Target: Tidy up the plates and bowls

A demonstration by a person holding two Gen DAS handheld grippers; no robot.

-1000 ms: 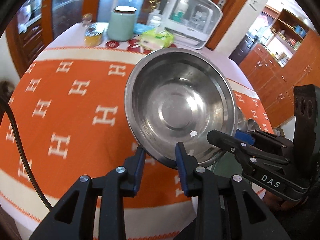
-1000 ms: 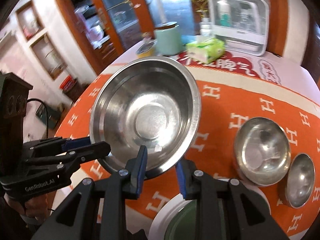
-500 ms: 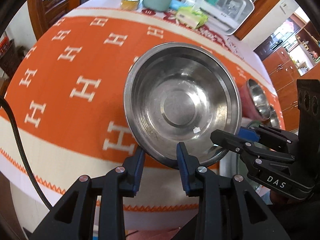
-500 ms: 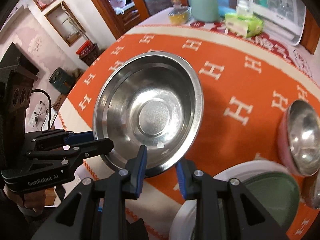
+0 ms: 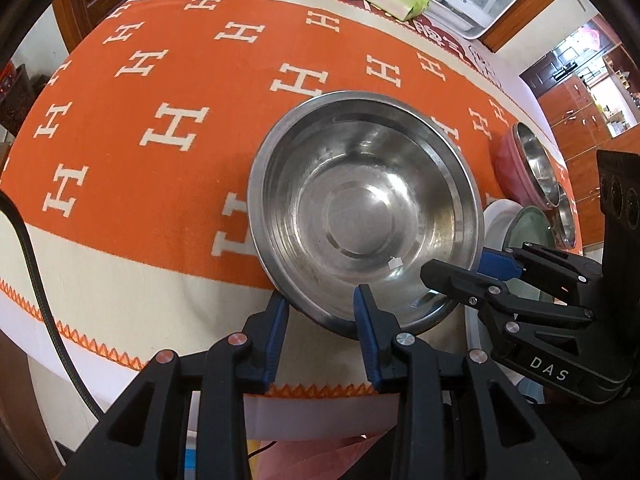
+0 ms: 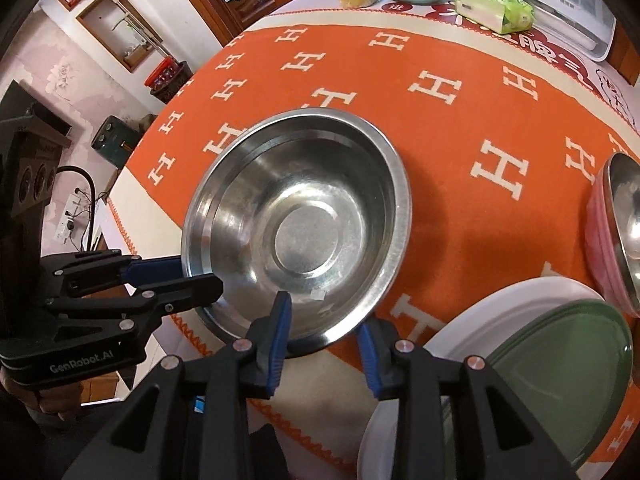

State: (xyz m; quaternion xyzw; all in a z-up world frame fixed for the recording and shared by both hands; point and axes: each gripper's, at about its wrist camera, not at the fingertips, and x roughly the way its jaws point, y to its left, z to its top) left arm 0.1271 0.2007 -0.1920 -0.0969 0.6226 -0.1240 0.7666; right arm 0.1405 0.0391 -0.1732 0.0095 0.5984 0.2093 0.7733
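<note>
Both wrist cameras look down along their fingers, close over the steel bowl [image 5: 364, 216] [image 6: 298, 236]. The left views it from its left, the right from its right. Both share the bowl and the orange tablecloth [image 5: 168, 80] [image 6: 460, 128].

"How is my light?"
"Bright daylight; glare streaks the steel bowl [image 5: 362, 216], which casts a soft shadow on the tablecloth [image 6: 460, 128]."
"And my 2 views?"
"Sharp centrally; edges bend and darken."
</note>
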